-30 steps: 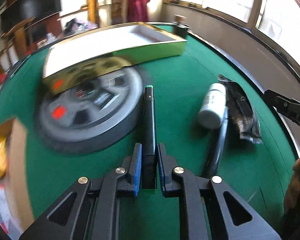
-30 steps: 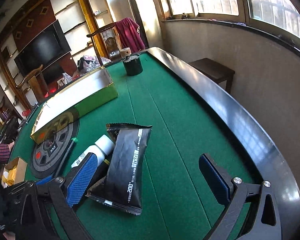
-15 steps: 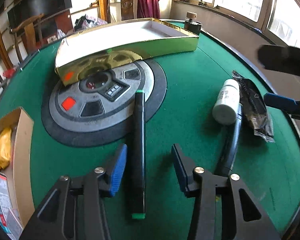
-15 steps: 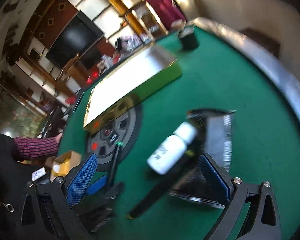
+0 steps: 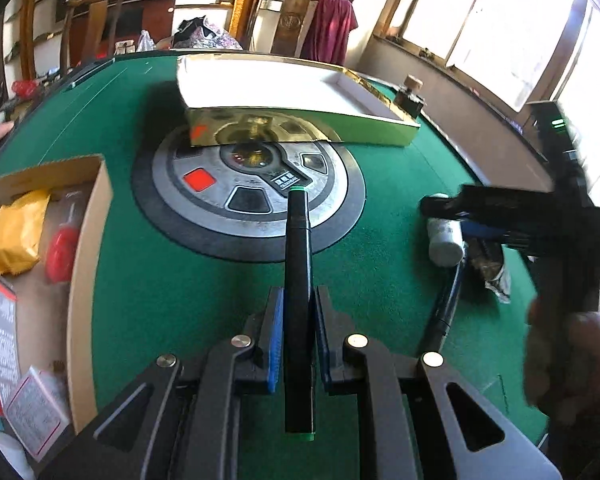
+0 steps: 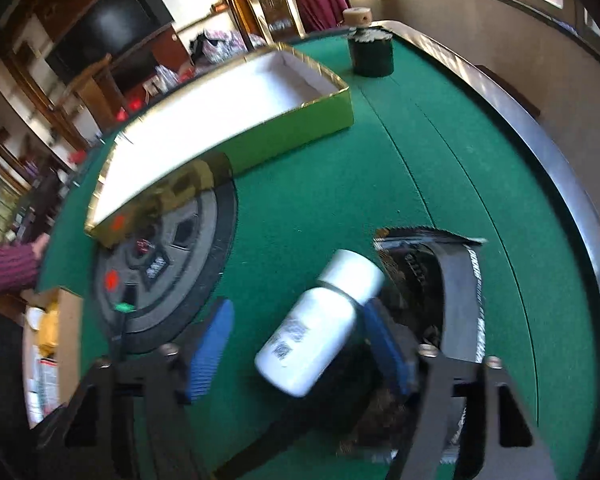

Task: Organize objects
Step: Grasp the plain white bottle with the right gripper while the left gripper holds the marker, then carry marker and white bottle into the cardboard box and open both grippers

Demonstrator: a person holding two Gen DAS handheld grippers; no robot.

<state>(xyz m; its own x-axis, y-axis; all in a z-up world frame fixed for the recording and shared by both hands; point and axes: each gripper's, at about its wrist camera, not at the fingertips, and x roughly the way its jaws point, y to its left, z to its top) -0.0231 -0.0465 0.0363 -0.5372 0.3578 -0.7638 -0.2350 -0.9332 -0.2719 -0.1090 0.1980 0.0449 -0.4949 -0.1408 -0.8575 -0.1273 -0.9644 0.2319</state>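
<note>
On green felt | left tongs [image 5: 296, 312] pinch marker [image 5: 297, 280] | right tongs [image 6: 296, 340] spread around bottle [image 6: 320, 324] | gold box [image 6: 236, 120] white-lined

Pretty lived-in room; the green felt surface [image 5: 148, 272] has a dark polished rim [image 6: 540, 152] curving round its edge; big windows [image 5: 480, 12] on the right side pour in bright daylight, almost blown out; a carved wooden chair [image 5: 288, 12] at the far end has a maroon garment [image 5: 330, 28] draped over it; a second wooden chair [image 5: 92, 20] stands further left, and a dark TV screen [image 6: 104, 28] sits among wooden shelving [image 6: 32, 92] on the far wall
</note>
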